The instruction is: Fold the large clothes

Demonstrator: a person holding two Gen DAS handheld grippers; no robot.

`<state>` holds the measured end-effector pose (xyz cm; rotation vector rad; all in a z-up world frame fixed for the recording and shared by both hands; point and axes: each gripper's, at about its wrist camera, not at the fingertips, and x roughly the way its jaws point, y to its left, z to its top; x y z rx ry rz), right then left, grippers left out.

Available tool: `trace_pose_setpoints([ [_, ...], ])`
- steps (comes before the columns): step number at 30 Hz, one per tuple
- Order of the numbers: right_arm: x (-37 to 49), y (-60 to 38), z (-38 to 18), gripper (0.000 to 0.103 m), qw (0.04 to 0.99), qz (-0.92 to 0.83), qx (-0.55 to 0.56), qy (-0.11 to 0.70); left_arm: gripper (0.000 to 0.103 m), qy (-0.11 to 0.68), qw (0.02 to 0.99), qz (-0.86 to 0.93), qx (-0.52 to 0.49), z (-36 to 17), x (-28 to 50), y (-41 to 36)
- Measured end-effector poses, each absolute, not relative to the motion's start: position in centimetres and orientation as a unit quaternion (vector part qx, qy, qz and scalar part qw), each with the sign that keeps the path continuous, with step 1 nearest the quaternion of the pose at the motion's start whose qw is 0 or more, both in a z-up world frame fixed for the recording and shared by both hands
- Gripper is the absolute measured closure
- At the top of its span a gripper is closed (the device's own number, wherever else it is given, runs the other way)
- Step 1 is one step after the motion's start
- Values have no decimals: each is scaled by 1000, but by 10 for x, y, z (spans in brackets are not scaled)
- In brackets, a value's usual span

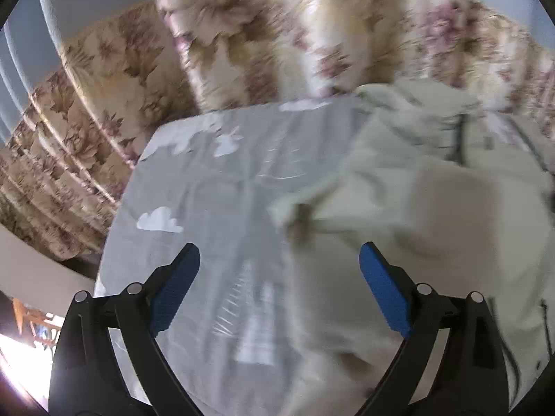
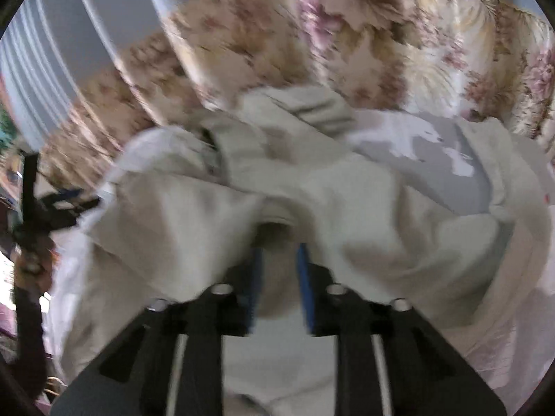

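Note:
A large cream garment lies crumpled on a grey sheet with white cloud shapes. In the left wrist view my left gripper is open, its blue pads wide apart above the sheet at the garment's left edge, holding nothing. In the right wrist view my right gripper is shut on a bunched fold of the cream garment, which drapes over and around the blue pads. The other gripper shows blurred at the left of that view. Both views are motion-blurred.
A floral curtain hangs behind the bed in both views. The bed's left edge drops to a pale floor. A grey wall is at the far left.

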<state>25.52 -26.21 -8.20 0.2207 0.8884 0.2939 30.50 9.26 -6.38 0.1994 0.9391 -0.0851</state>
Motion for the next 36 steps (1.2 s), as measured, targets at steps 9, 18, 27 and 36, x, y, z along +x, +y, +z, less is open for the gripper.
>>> trace_pose_setpoints([
  [9,273,-196,-128,72,873,125,-39,470,22,503,855,-49,118,-128,306,52],
  [18,276,-239,-85,73,871,146,-50,466,18,502,856,-33,115,-120,305,52],
  [27,244,-439,21,45,926,-71,13,370,5,452,884,-40,110,-41,272,57],
  [36,336,-493,-15,45,891,-111,27,439,3,425,896,-55,112,-15,271,28],
])
